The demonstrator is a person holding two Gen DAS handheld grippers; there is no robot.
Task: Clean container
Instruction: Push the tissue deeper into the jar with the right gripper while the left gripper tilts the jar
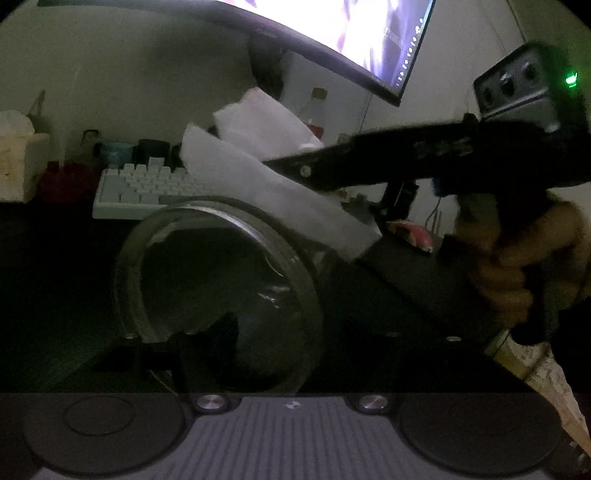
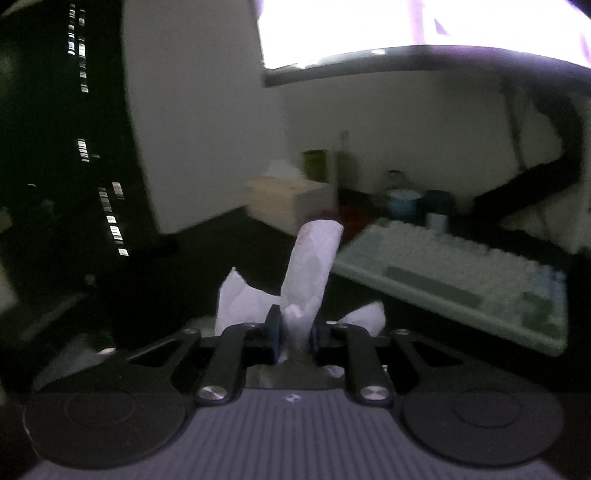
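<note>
Dark desk (image 1: 55, 295), lit monitor (image 1: 332, 33) above, pale keyboard (image 1: 147, 188) at the back. Glass container (image 1: 218, 295) lies on its side directly ahead of the left wrist camera, round open mouth facing that camera, long axis running away toward the keyboard. Left gripper: its fingers do not show in its own view, so I cannot tell from the frames how the jaws stand or whether they touch the glass; dim dark shapes low across the rim may be finger parts, unclear. Right gripper (image 2: 295, 338) enters the left view from the right, held by a hand (image 1: 517, 266), jaws nearly closed and pinching a folded white tissue (image 2: 310, 266). Tissue hangs above and just behind the upper right wall of the container, not in the mouth. Judgement: wiping the inside needs the right gripper brought round to the mouth side, then pushed in along the axis; left gripper is the nearer one
</note>
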